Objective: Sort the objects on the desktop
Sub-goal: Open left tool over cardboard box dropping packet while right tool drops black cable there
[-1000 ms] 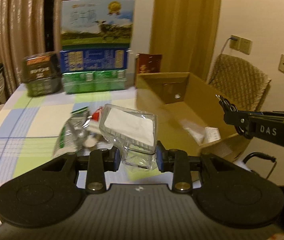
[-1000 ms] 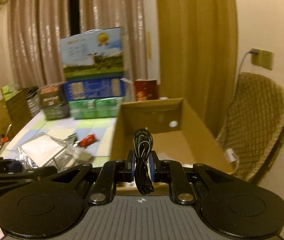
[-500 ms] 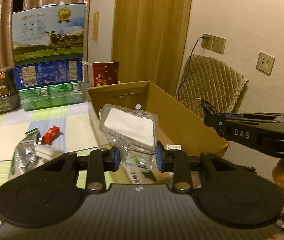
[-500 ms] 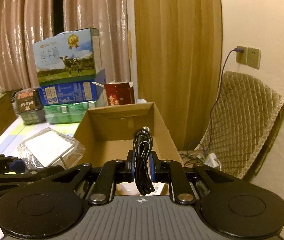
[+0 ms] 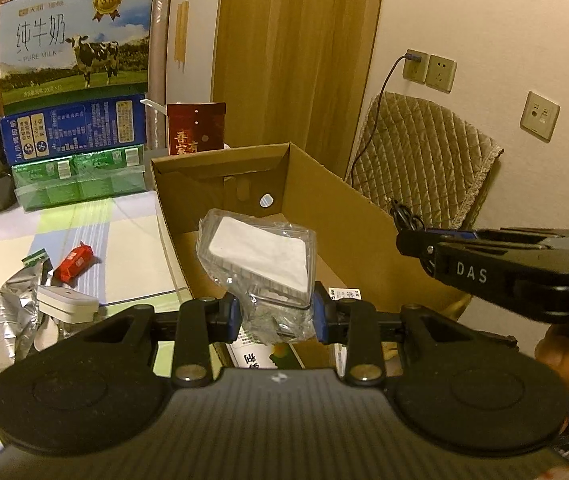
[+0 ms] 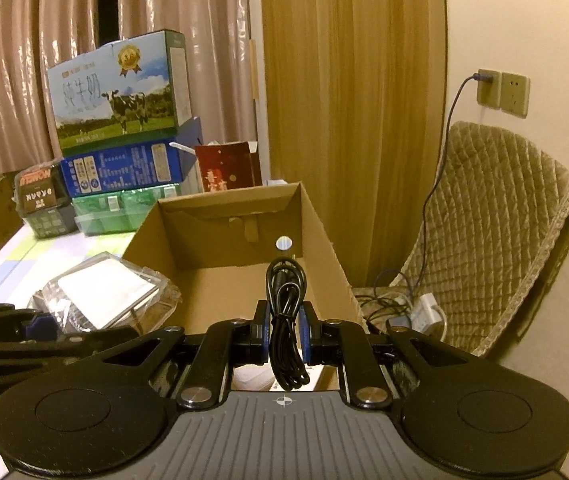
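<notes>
Left gripper [image 5: 275, 317]: my fingers are clamped on a clear plastic packet [image 5: 260, 256] with a white pad inside; its lower end is pinched between the blue pads and the rest stands up and forward.
Packet's place: I hold it in the air over the near left part of the open cardboard box [image 5: 364, 216], above the box's left wall.
Right gripper [image 6: 284, 336]: my fingers are pressed together on a coiled black cable [image 6: 284, 300]; a loop sticks up above the pads and the rest hangs below them.
Cable's place: held over the near end of the box, toward its right wall, with the box floor showing behind it.
Both grippers: side by side and near each other, apart; from the left wrist view the right one comes in from the right edge, with part of my hand [image 5: 568, 364] under it.
Box: open on top, on the right part of the desk [image 5: 132, 252]; some printed cartons lie on its floor.
Desk, left of the box: a red wrapped snack [image 5: 74, 266], a small white device [image 5: 66, 304] and a silver foil bag [image 5: 14, 320] lie close together on the checked cloth.
Far edge of the desk: a stack of milk cartons [image 5: 74, 40].
</notes>
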### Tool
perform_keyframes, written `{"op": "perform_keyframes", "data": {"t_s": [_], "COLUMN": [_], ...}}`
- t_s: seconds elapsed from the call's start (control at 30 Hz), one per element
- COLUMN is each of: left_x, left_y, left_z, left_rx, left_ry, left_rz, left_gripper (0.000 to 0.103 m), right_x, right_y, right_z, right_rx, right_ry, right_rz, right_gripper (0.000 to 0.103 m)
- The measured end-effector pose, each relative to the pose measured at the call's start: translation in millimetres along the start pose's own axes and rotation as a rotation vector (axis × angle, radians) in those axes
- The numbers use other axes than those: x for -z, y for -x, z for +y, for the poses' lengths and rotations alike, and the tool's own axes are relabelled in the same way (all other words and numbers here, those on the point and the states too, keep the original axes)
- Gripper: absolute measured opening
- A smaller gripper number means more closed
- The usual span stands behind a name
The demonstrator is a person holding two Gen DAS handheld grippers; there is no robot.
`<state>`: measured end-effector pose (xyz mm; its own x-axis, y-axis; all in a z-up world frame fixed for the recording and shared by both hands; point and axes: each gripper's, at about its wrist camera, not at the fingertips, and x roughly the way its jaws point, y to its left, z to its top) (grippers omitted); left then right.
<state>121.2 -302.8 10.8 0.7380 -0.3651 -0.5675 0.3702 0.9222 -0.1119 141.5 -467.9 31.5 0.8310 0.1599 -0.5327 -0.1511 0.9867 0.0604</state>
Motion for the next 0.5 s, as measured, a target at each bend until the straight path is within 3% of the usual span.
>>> {"op": "perform_keyframes", "data": {"t_s": [0.2,0.5], "left_x": [-4.9,3.4], "left_y": [-14.2,-3.8], "left_z": [3.8,18.1], "left_rx": [0.001,-0.015], "left_ry": [0.030,0.050], "left_rz": [0.011,0.005], "left_gripper": [0.032,0.032], "right_x": [-1.0,0.6], "right_y": [-4.7,-9.8], "right_z": [-2.0,3.5], "right_rx": [0.003,-0.013], "right_ry": [-0.004,-0.006], "right_rz": [0.006,0.018], "right_gripper": [0.011,0.011]}}
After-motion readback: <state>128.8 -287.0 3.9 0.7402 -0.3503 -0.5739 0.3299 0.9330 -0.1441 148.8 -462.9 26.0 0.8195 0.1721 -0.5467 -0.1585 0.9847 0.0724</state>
